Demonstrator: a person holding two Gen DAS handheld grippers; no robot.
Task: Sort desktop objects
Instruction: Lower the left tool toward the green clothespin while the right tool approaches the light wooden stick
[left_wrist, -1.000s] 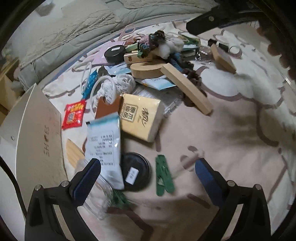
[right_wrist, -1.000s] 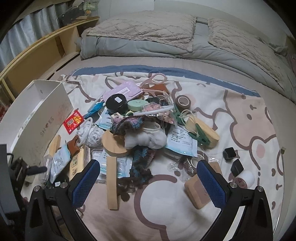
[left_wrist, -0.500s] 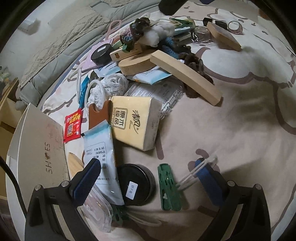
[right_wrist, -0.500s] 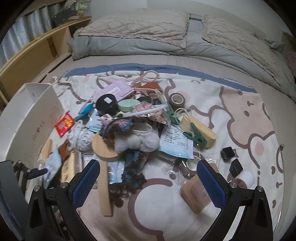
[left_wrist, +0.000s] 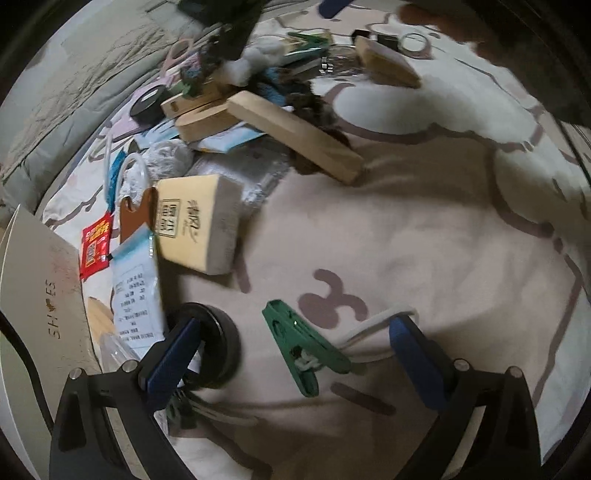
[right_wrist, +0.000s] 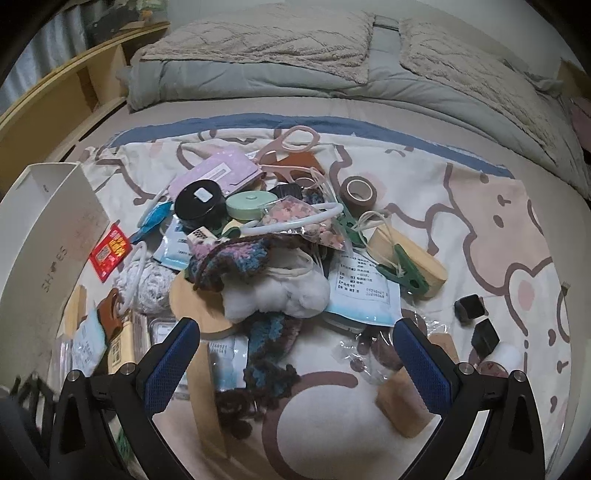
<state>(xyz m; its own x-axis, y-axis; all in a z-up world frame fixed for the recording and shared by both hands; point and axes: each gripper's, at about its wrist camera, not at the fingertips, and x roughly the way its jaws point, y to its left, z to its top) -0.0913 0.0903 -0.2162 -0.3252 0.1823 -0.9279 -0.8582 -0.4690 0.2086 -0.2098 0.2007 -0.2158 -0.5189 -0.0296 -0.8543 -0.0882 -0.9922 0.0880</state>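
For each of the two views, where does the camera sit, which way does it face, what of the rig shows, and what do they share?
Left wrist: on the left gripper, low over the blanket, facing a green clip; both open fingers show.
Right wrist: on the right gripper, higher, facing the pile and the pillows; both open fingers show.
Shared: shoebox, red packet.

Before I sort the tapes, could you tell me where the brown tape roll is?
In the right wrist view, the brown tape roll sits right of centre at the pile's far edge, beyond the green clip.
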